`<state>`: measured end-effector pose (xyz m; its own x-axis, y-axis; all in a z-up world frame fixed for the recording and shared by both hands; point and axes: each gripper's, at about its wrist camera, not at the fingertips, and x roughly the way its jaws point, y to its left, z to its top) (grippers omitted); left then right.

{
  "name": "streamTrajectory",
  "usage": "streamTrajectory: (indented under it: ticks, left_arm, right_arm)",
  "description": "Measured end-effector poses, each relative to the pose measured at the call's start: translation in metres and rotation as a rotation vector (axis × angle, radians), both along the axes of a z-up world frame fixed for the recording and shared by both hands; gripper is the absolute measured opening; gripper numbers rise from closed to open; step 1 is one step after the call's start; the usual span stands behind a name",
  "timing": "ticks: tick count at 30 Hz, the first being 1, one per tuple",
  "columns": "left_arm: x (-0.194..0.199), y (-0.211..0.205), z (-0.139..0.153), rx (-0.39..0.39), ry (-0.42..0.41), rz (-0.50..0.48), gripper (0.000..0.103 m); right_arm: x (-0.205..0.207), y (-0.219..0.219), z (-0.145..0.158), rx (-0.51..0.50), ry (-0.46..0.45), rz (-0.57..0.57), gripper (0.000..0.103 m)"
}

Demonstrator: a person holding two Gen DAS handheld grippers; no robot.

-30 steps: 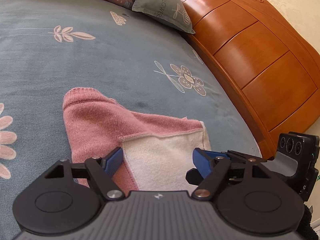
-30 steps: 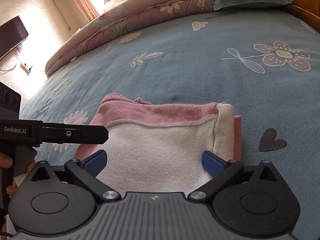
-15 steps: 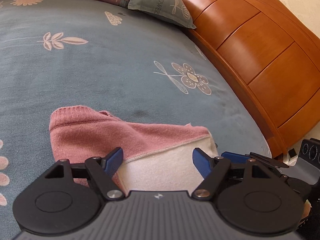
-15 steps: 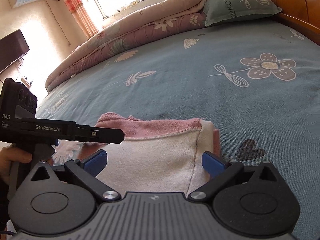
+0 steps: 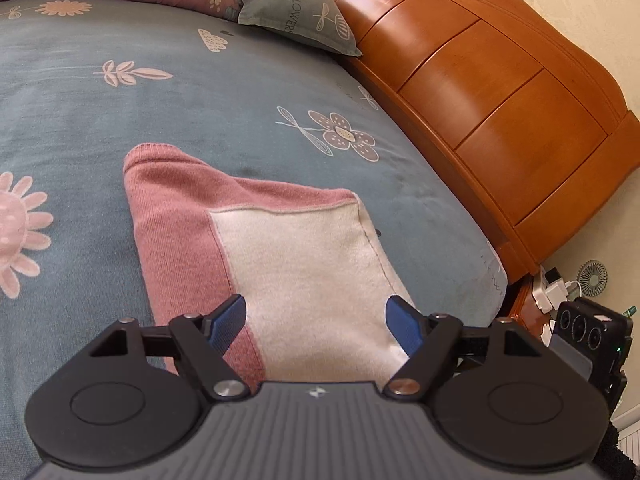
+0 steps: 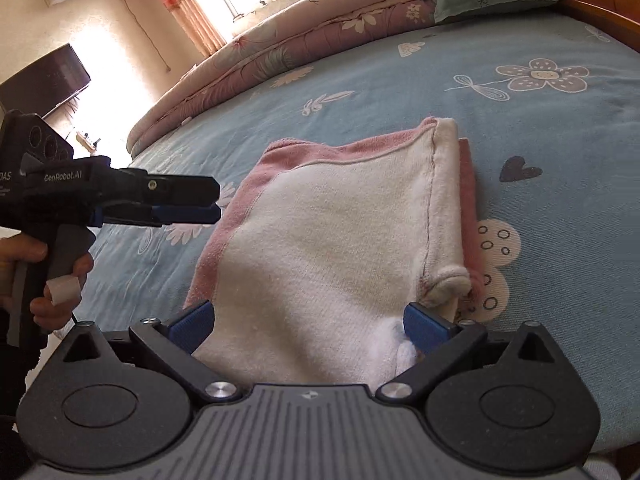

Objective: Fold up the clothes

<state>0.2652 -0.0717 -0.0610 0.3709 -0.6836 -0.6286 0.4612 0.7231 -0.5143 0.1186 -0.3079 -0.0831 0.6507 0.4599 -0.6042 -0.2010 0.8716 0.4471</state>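
Observation:
A folded pink and white knit garment [image 5: 288, 256] lies flat on the blue flowered bed sheet [image 5: 120, 120]; it also shows in the right wrist view [image 6: 340, 240]. My left gripper [image 5: 316, 320] is open and empty, hovering over the garment's near edge. My right gripper [image 6: 308, 326] is open and empty, also over the near edge of the garment. In the right wrist view the left gripper's fingers [image 6: 188, 200] show from the side, just left of the garment and above the sheet.
A wooden headboard [image 5: 500, 100] runs along the bed's right side. A grey-green pillow [image 5: 296, 20] and a rolled quilt [image 6: 300, 40] lie at the far end. A small fan [image 5: 592, 278] and a white charger sit past the bed corner.
Both grippers have risen and pulled back from the garment, so more of it shows. The garment lies flat as before. Both stay open.

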Motion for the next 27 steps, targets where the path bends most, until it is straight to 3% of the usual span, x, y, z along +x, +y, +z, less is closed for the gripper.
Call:
streamTrajectory:
  ticks: [4,7,11,16,18,20,22,27]
  left_arm:
    - [-0.016,-0.001,-0.017,-0.012,0.065,-0.005,0.078]
    - [-0.027,0.002,-0.025,0.006,0.106,0.014,0.078]
    - [-0.043,0.015,-0.011,0.057,0.045,0.076,0.08]
    - [-0.049,0.025,0.004,0.181,-0.043,0.15,0.084]
    - [-0.051,0.024,0.006,0.235,-0.071,0.156,0.084]
    - [-0.052,0.025,0.006,0.264,-0.083,0.157,0.085]
    - [-0.05,0.028,0.006,0.257,-0.076,0.157,0.086]
    - [-0.028,0.032,0.004,0.181,-0.073,0.161,0.087]
  right_arm:
    - [-0.013,0.01,0.01,-0.014,-0.038,0.037,0.103]
    - [-0.011,0.013,-0.003,-0.046,0.022,0.023,0.103]
    - [-0.015,0.01,0.012,-0.04,-0.031,0.007,0.103]
    - [0.013,0.014,0.029,-0.127,-0.117,-0.005,0.103]
    - [0.031,0.014,0.02,-0.141,-0.096,-0.022,0.103]
    - [0.046,0.011,0.001,-0.159,0.0,-0.067,0.103]
    - [0.041,0.006,-0.006,-0.164,-0.009,-0.108,0.103]
    - [0.024,0.007,0.015,-0.128,-0.064,-0.115,0.103]
